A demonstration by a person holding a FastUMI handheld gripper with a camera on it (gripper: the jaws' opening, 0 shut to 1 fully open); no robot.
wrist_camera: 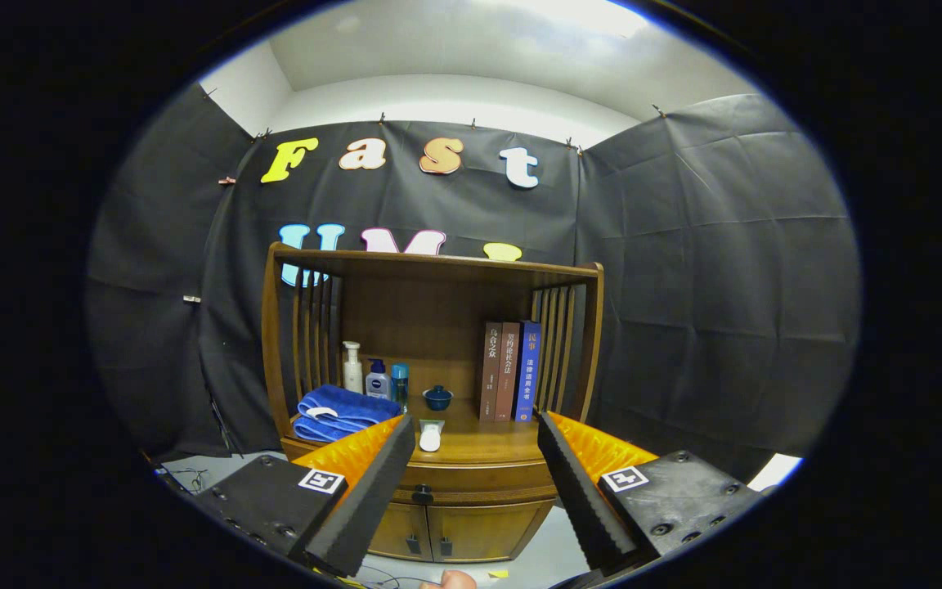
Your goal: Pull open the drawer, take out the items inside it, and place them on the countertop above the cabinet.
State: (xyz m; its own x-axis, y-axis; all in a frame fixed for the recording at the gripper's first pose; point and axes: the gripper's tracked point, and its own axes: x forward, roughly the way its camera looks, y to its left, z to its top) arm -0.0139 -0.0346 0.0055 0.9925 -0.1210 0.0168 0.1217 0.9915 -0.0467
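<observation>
A wooden cabinet [438,393] is seen straight ahead, beyond the gripper [471,458], whose two foam-padded fingers [373,491] are spread wide apart and grasp nothing. The cabinet's drawer [471,484], with a dark knob [423,494], is closed and is framed between the fingers. On the countertop [479,446] above the drawer a small white object [431,435] lies near the front edge. Further back on the cabinet are a folded blue towel [340,413], three bottles [374,375], a small blue lidded cup [437,397] and three upright books [512,370]. Two small doors [446,532] sit below the drawer.
</observation>
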